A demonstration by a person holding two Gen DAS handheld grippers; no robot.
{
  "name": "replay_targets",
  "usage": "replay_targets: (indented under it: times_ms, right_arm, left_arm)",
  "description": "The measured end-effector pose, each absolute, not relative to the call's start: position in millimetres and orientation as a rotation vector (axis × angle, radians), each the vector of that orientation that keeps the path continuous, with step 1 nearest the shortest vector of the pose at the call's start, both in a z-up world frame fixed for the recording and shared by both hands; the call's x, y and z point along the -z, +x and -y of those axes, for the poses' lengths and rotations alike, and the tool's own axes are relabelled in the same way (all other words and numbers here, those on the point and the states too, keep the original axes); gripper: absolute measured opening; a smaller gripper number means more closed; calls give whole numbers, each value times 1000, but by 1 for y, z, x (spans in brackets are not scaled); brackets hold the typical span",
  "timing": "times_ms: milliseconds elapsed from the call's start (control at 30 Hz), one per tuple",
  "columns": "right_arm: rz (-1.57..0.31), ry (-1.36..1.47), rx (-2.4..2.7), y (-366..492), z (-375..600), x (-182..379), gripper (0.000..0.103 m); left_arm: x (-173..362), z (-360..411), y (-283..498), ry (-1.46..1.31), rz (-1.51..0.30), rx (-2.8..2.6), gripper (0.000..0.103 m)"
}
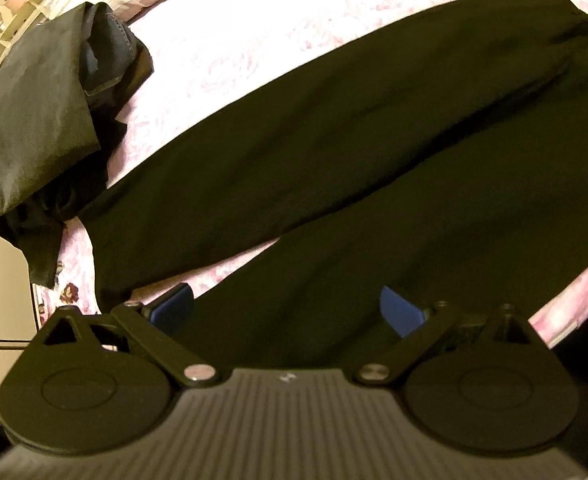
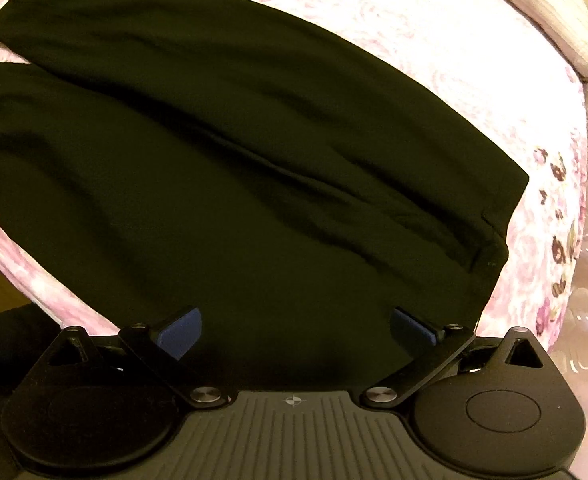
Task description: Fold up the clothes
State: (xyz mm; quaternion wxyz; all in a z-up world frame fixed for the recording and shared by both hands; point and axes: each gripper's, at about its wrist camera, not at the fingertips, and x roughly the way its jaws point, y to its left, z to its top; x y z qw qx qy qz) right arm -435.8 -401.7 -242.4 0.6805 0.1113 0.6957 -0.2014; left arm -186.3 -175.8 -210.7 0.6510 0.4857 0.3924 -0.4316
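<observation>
Trousers (image 1: 333, 152), black, lie spread flat on the floral bedspread (image 1: 254, 40), both legs side by side with a narrow wedge of sheet showing between them near the hems. Nearest the left gripper (image 1: 290, 312) is the near leg's lower end; its blue pads (image 1: 174, 308) stand wide apart above the cloth, holding nothing. The right gripper (image 2: 295, 330) hangs likewise over the waist end, pads spread and empty, with the waistband edge (image 2: 493, 240) just to its right.

Farther off in the left view, a dark heap of other clothes (image 1: 46, 120) sits at the bed's corner, touching the far leg's hem. Beyond, in the right view, a pale pillow (image 2: 553, 12) lies at the bed's head.

Judging from this, the fold has not begun. Risks: a pinch may catch only the top layer of fabric, so the leg would peel open when lifted; black on black hides the seams, so the edges could be misjudged and the fold come out skewed. Dragging the far leg might also snag the heap, or pull cloth off the bed's edge.
</observation>
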Motion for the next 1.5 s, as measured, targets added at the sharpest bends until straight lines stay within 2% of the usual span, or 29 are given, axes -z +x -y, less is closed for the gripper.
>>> replay_targets:
  times_ms: [500, 767, 967, 1100, 1267, 1433, 1500]
  right_arm:
    - [-1540, 207, 408, -463, 453, 226, 103]
    - [-1549, 178, 411, -467, 469, 223, 103]
    - [-1548, 132, 449, -462, 492, 221, 103]
    - [-1485, 67, 473, -449, 513, 215, 103]
    - [-1450, -58, 467, -420, 537, 221, 102]
    - [-1424, -161, 412, -394, 549, 236, 102]
    - [-1412, -179, 385, -389, 555, 245, 89]
  left_arm:
    - [205, 243, -229, 1128, -880, 971, 98]
    - [216, 275, -223, 1182, -824, 1008, 98]
    - [233, 304, -191, 1220, -763, 1073, 97]
    - [249, 326, -161, 1250, -706, 1148, 97]
    - [278, 348, -117, 1325, -607, 1279, 92]
    - [317, 362, -65, 1455, -546, 1324, 82]
    - [331, 366, -44, 1477, -553, 1339, 81]
